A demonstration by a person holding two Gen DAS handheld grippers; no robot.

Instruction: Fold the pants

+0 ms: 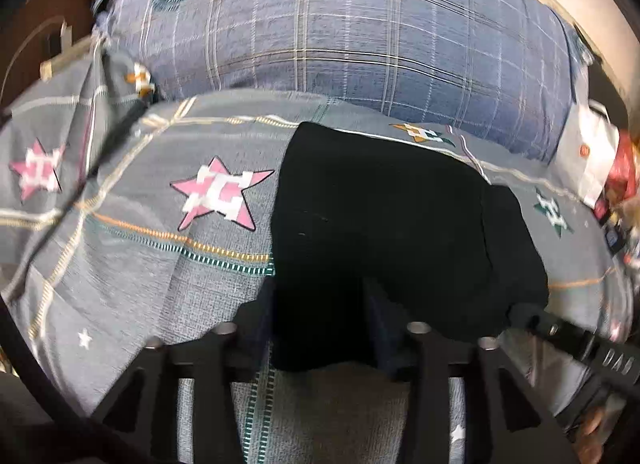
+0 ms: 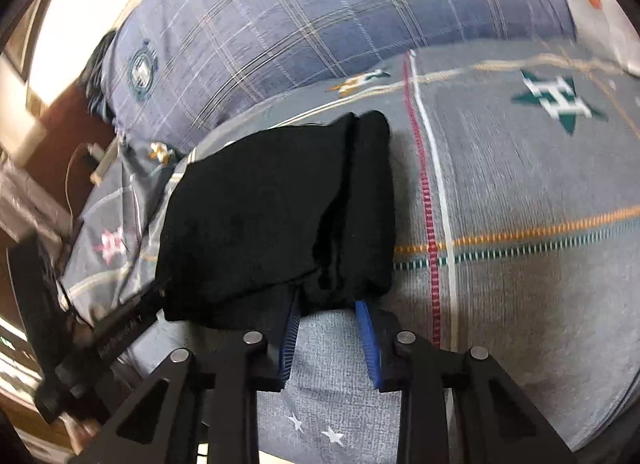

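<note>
A bed with a grey star-patterned sheet and a plaid pillow behind carries the black pants, already folded into a compact bundle. Both the left tongs and the right tongs reach into its near edge, partly open; whether they grip cloth I cannot tell. Probably a last fold or a release comes next. No containers are visible.

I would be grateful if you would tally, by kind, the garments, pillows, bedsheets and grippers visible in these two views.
Black pants: 1
Blue plaid pillow: 1
Grey star-print bedsheet: 1
Grippers: 2, the left gripper and the right gripper
Total: 5
</note>
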